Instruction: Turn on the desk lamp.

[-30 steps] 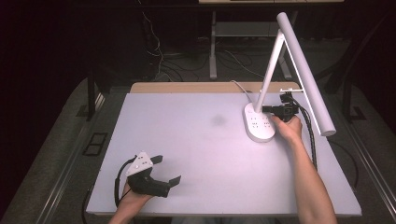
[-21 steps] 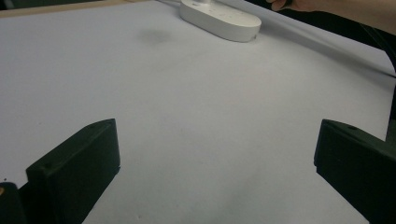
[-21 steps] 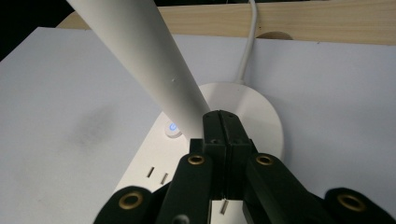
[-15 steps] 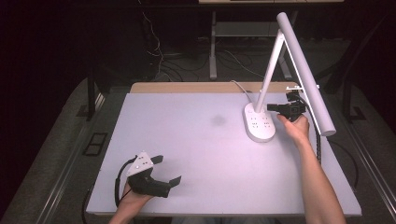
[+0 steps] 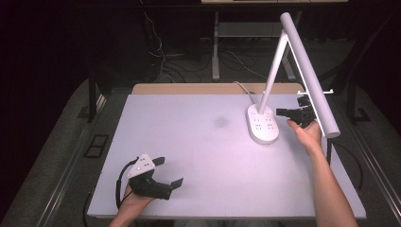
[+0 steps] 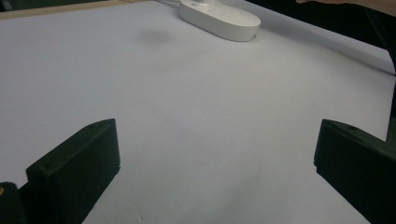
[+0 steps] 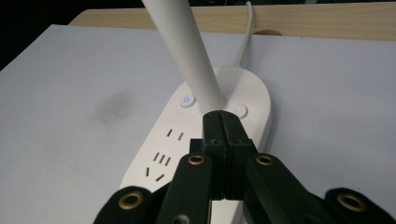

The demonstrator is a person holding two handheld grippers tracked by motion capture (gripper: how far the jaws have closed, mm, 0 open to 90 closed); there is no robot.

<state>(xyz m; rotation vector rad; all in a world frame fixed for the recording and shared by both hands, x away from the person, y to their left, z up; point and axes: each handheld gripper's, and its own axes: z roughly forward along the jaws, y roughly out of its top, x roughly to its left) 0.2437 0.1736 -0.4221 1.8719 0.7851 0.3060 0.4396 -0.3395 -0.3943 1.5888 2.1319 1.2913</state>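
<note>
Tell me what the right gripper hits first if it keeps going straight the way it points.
Most likely the lamp base: the right gripper, jaws shut, aims at the foot of the lamp's post, beside a round button. Its height above the base is unclear.

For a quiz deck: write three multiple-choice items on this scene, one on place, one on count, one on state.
1. Where does the lamp base stand?
A. far right of the table
B. near left
C. on the floor

2. How many round buttons flank the lamp's stem?
A. none
B. two
C. five

3. How are the left gripper jaws?
A. shut on a cable
B. wide open
C. shut on the stem

Key: A, the base sits far right; B, one button on each side of the stem; B, wide gap with only table between.
</note>
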